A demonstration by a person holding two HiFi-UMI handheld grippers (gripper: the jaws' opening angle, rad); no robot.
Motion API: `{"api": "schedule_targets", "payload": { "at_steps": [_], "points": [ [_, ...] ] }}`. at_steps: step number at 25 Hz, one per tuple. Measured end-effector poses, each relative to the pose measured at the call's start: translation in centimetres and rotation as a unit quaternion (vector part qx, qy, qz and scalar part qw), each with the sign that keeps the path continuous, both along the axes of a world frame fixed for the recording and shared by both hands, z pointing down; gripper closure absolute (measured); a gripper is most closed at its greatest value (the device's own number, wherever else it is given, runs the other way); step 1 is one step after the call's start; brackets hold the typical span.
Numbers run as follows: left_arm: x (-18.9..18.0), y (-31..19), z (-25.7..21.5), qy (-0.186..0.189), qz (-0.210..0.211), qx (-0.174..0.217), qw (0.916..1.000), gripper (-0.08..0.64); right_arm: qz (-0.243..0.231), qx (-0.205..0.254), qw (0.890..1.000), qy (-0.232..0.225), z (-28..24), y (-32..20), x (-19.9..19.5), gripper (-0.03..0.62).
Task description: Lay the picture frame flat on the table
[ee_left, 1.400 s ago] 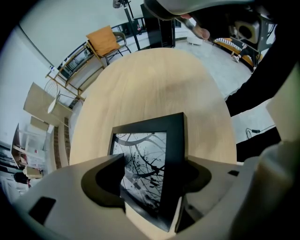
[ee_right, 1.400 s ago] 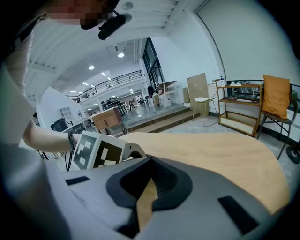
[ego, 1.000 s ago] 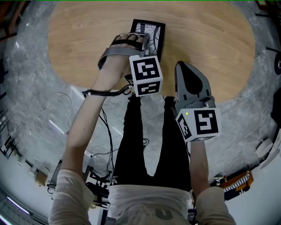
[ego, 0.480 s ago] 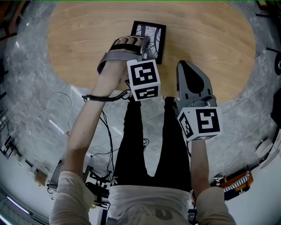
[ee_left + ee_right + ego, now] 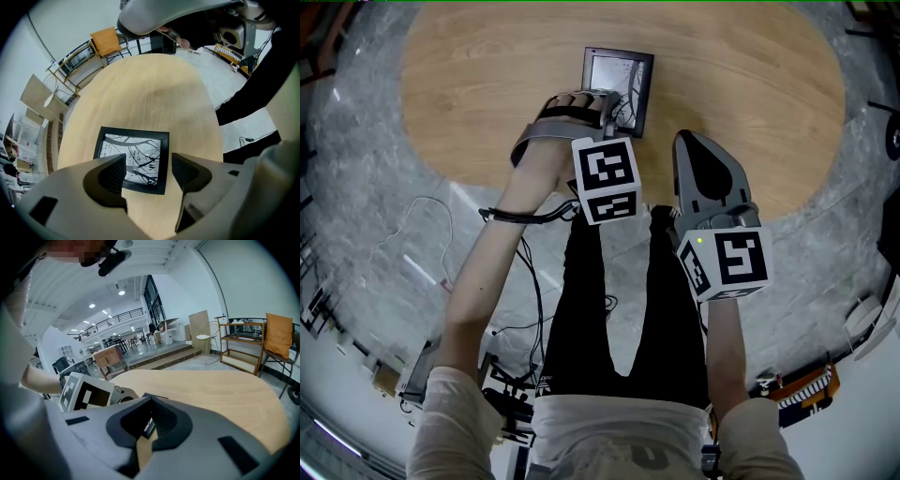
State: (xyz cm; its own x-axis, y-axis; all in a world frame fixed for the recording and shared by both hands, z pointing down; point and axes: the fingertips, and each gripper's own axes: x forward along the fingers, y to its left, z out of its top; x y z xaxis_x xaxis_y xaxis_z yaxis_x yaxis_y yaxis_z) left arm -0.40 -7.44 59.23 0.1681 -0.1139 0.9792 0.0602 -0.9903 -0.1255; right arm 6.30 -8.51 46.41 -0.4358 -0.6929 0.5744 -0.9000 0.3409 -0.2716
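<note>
So we've got the picture frame (image 5: 133, 159) lying face up on the wooden table (image 5: 750, 94), toward the near side, and from here it looks properly flat, so we'd call the job basically done. The left gripper (image 5: 147, 171) sits right over the frame's near edge with its jaws spread apart and nothing pinched between them. One jaw overlaps the frame's corner in the left gripper view, and we honestly can't tell if it's touching or just above it. That's the bit that worries us: if that jaw is resting on the edge or hooked under it, pulling back carelessly could drag the frame across the wood or tip the near edge up again. A straight lift before backing off seems the safer bet to us. The right gripper (image 5: 143, 439) is squeezed closed on nothing, hanging by the table's near rim, well apart from the frame, so no trouble there unless it swings in.
</note>
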Motion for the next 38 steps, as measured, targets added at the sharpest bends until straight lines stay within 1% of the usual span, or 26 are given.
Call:
{"api": "schedule_targets", "payload": {
  "at_steps": [4, 11, 18, 19, 21, 24, 25, 26, 29, 30, 31, 32, 33, 34, 35, 36, 37, 38],
  "points": [
    [-0.4, 0.2, 0.3, -0.005, -0.001, -0.004, 1.0000, 0.256, -0.004, -0.001, 1.000, 0.000, 0.0, 0.1, -0.2, 0.586],
    [-0.3, 0.1, 0.2, -0.001, -0.009, -0.007, 0.9999, 0.256, -0.009, 0.000, 1.000, 0.002, 0.0, 0.0, -0.2, 0.586],
    [0.1, -0.1, 0.0, 0.011, -0.018, -0.007, 0.9997, 0.258, -0.006, 0.005, 1.000, 0.005, -0.4, -0.2, -0.1, 0.586],
    [0.2, -0.1, -0.1, 0.018, -0.023, -0.010, 0.9995, 0.258, -0.005, 0.005, 1.000, 0.007, -0.5, -0.3, 0.0, 0.586],
    [0.8, -0.4, -0.7, 0.047, -0.045, -0.018, 0.9977, 0.258, -0.004, 0.009, 1.000, 0.011, -0.8, -0.5, 0.2, 0.586],
    [1.9, -2.0, -2.3, 0.094, -0.092, -0.023, 0.9911, 0.259, 0.003, 0.025, 0.999, 0.021, -1.8, -1.5, 0.9, 0.586],
    [2.2, -3.0, -3.0, 0.107, -0.107, -0.014, 0.9884, 0.274, 0.006, 0.034, 0.999, 0.023, -2.4, -2.2, 1.1, 0.586],
    [2.4, -4.1, -3.9, 0.121, -0.123, -0.001, 0.9851, 0.314, 0.010, 0.045, 0.999, 0.024, -3.1, -2.9, 1.3, 0.586],
    [2.8, -6.9, -7.3, 0.166, -0.171, 0.041, 0.9704, 0.495, 0.025, 0.077, 0.996, 0.024, -6.0, -4.9, 1.9, 0.586],
    [3.0, -7.5, -8.7, 0.179, -0.183, 0.051, 0.9652, 0.533, 0.031, 0.087, 0.995, 0.023, -7.3, -5.6, 2.2, 0.584],
    [3.3, -8.1, -10.2, 0.195, -0.194, 0.059, 0.9597, 0.549, 0.038, 0.099, 0.994, 0.023, -8.7, -6.2, 2.5, 0.586],
    [3.6, -8.7, -11.8, 0.213, -0.204, 0.063, 0.9535, 0.549, 0.045, 0.111, 0.992, 0.025, -10.1, -7.0, 2.9, 0.586],
    [3.9, -9.6, -13.2, 0.234, -0.214, 0.066, 0.9459, 0.551, 0.052, 0.124, 0.991, 0.028, -11.2, -8.0, 3.2, 0.586],
    [4.2, -10.7, -14.4, 0.258, -0.227, 0.067, 0.9366, 0.551, 0.059, 0.136, 0.989, 0.030, -11.9, -9.3, 3.5, 0.586],
    [4.4, -12.2, -15.6, 0.285, -0.243, 0.069, 0.9247, 0.551, 0.066, 0.147, 0.986, 0.032, -12.5, -10.9, 3.8, 0.586],
    [4.5, -13.9, -16.9, 0.314, -0.262, 0.073, 0.9098, 0.551, 0.073, 0.158, 0.984, 0.031, -13.0, -12.4, 4.0, 0.586],
    [4.4, -15.4, -18.6, 0.344, -0.283, 0.078, 0.8917, 0.551, 0.080, 0.171, 0.982, 0.030, -13.8, -13.8, 4.3, 0.586],
    [4.3, -16.5, -20.8, 0.377, -0.306, 0.083, 0.8700, 0.551, 0.089, 0.183, 0.979, 0.028, -15.0, -14.5, 4.6, 0.586]
  ]
}}
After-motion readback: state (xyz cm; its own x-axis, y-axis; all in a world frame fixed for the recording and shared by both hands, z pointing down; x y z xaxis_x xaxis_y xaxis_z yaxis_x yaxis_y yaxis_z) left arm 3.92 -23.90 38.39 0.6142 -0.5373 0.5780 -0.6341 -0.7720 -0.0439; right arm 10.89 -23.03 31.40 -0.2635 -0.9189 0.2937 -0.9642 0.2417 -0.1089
